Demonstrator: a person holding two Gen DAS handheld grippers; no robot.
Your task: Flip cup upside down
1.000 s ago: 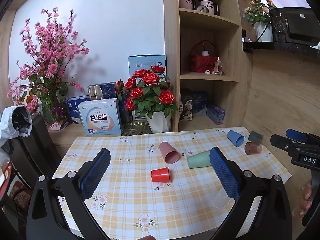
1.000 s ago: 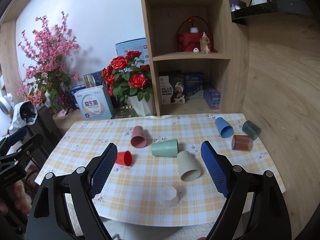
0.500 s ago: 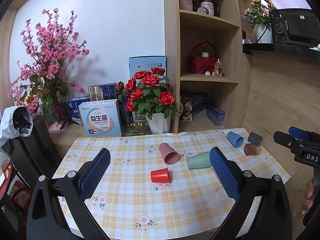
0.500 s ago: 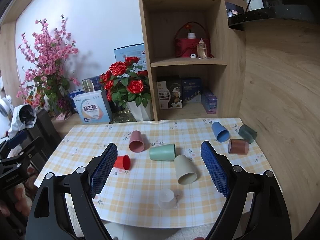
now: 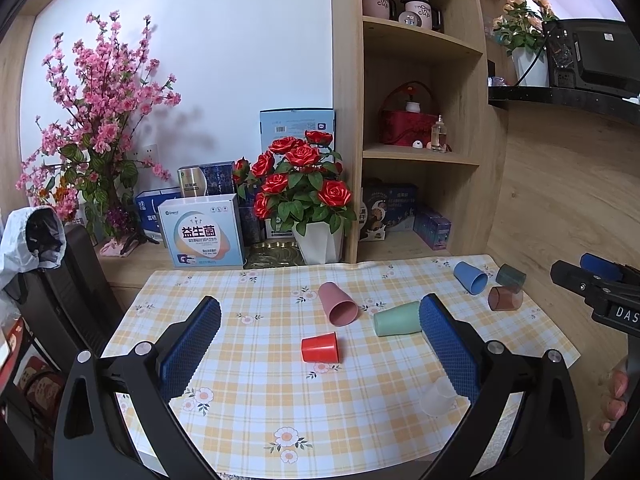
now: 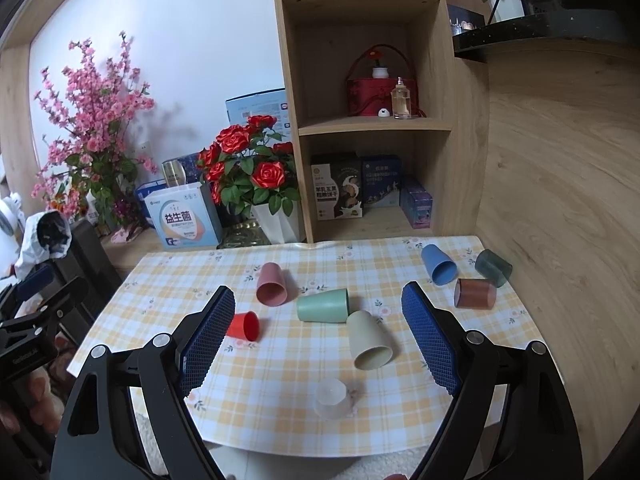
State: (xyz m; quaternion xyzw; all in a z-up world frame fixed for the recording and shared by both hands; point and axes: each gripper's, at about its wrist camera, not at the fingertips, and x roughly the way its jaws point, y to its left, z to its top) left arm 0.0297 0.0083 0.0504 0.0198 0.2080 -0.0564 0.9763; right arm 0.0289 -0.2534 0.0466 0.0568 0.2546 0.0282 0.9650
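Several cups lie on their sides on the checked tablecloth (image 6: 280, 384): a red cup (image 5: 320, 347) (image 6: 244, 325), a pink cup (image 5: 338, 304) (image 6: 272, 284), a green cup (image 5: 396, 319) (image 6: 322, 306), a beige cup (image 6: 369, 345), a blue cup (image 6: 438, 264), a brown cup (image 6: 474, 294) and a dark teal cup (image 6: 493, 267). A clear cup (image 6: 331, 398) (image 5: 438, 396) stands upside down near the front edge. My left gripper (image 5: 318, 354) and my right gripper (image 6: 318, 338) are both open, empty and held above and in front of the table.
A potted red rose plant (image 5: 306, 196), boxes (image 5: 202, 230) and a pink blossom branch (image 5: 96, 120) stand behind the table. A wooden shelf unit (image 6: 368, 120) and a wood wall (image 6: 560, 200) close off the back right. A black chair (image 5: 68, 288) stands at the left.
Both grippers have pulled back and up a little from the table, so the cups look slightly farther away. No cup has moved.
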